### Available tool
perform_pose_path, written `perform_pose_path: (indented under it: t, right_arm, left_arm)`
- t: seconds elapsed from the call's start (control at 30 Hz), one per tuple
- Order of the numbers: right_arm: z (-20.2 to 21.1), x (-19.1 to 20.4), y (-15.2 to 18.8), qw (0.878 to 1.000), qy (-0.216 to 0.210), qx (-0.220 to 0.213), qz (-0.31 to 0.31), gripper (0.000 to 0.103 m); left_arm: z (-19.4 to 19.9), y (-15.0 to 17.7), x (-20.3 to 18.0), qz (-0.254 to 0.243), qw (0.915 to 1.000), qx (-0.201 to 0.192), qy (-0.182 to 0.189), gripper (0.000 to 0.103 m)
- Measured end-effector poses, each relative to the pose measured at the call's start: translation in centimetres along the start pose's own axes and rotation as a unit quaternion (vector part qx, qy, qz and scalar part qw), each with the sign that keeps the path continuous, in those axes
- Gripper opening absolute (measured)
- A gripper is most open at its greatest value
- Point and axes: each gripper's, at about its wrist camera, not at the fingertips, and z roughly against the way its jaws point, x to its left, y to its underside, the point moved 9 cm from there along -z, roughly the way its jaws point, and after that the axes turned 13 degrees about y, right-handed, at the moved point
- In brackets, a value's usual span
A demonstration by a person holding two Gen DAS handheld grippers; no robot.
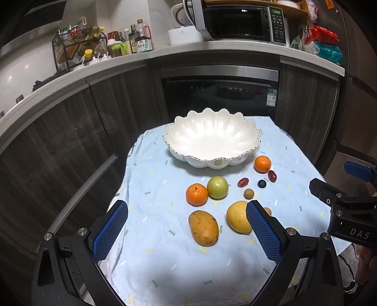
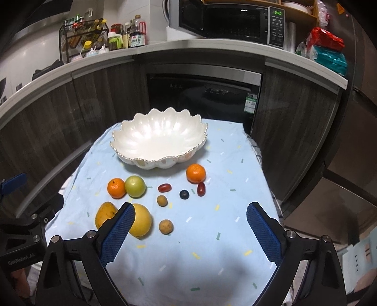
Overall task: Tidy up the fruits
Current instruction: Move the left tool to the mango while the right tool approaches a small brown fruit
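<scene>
A white scalloped bowl (image 1: pixel 212 138) (image 2: pixel 157 138) stands empty at the far side of a light blue cloth. In front of it lie two tangerines (image 1: pixel 197 194) (image 1: pixel 262 163), a green apple (image 1: pixel 217 187), a mango (image 1: pixel 204 227), a yellow citrus fruit (image 1: pixel 236 216), two red grape tomatoes (image 1: pixel 243 182), a blueberry (image 1: pixel 261 183) and small brown longans (image 1: pixel 248 194). My left gripper (image 1: pixel 187 213) hovers open above the mango. My right gripper (image 2: pixel 190 215) hangs open over a longan (image 2: pixel 166 226) and bare cloth, with nothing between its fingers.
The cloth-covered table (image 2: pixel 212 235) is small, with drops on all sides. Behind it run dark cabinets, a built-in oven (image 1: pixel 219 94) and a counter with a microwave (image 1: pixel 242 21), bottles (image 1: pixel 139 37) and snack bags (image 1: pixel 325 44). The right gripper's body (image 1: pixel 348 211) shows at the left view's right edge.
</scene>
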Motion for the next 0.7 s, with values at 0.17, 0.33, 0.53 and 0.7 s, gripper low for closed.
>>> perform_pose_path:
  t: [0.17, 0.33, 0.53, 0.7]
  right_arm:
    - [-1.9, 0.7, 0.7, 1.0, -0.006, 0.013, 0.011, 0.091]
    - [-3.6, 1.4, 1.6, 0.999, -0.011, 0.025, 0.019, 0.087]
    - [-5.3, 2.3, 2.5, 0.999, -0.02, 0.039, 0.029, 0.082]
    - [-6.4, 2.9, 3.1, 0.998, -0.021, 0.045, 0.038, 0.08]
  left_arm:
    - [-2.0, 0.6, 0.0, -0.003, 0.9999, 0.012, 0.006, 0.1]
    - [-3.8, 1.3, -0.1, -0.006, 0.9997, 0.022, 0.008, 0.099]
    - [-5.7, 2.6, -0.1, -0.007, 0.9991, 0.04, 0.013, 0.095]
    - [-7.3, 3.6, 0.1, -0.004, 0.9984, 0.054, 0.016, 0.09]
